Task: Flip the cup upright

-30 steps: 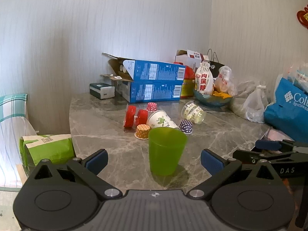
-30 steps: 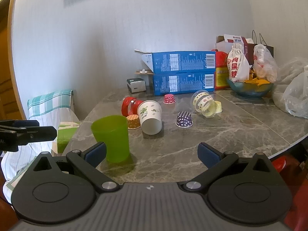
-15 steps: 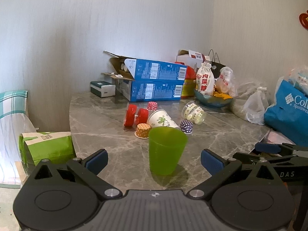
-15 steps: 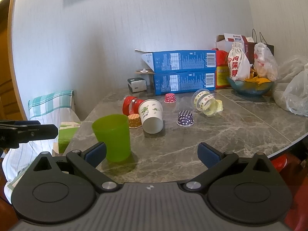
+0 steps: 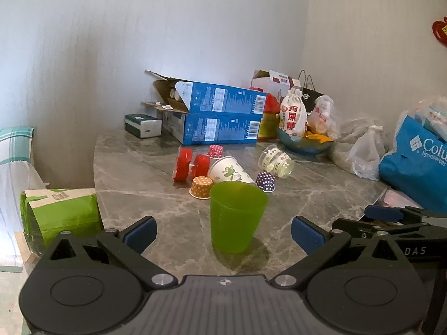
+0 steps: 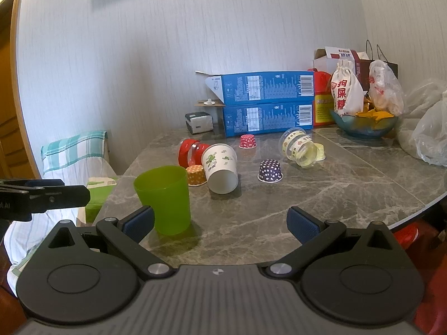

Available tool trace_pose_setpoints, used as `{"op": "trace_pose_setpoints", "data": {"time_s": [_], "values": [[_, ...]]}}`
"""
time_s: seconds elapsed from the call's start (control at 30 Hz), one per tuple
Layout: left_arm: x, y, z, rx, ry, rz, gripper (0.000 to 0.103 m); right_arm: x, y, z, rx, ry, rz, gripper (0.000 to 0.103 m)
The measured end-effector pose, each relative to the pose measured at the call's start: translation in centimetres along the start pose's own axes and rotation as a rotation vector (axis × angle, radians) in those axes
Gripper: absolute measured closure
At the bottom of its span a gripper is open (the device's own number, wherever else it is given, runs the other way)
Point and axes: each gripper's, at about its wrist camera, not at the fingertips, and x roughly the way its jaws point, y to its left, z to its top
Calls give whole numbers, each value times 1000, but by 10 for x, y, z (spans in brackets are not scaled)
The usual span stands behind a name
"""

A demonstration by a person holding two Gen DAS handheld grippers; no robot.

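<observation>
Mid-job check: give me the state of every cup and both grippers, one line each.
green cup: upright, mouth up, free on table
white paper cup: on its side
clear plastic cups: on their side, nested
orange cupcake liner: upside down
purple dotted liner: upside down
red dotted liner: upside down
left gripper: open, fingers either side of green cup, not touching
right gripper: open, holding nothing

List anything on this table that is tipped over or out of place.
The white paper cup lies on its side, mouth toward the camera. The clear cup stack and the red-lidded jar also lie toppled. Three small dotted cups, such as the purple one, sit mouth-down. The green cup stands upright.
</observation>
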Motion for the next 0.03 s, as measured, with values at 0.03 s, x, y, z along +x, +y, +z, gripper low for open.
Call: {"op": "trace_pose_setpoints", "data": {"time_s": [0.03], "values": [[0, 1, 0, -1, -2, 3, 0, 1, 1, 0, -1, 1, 2, 1]]}}
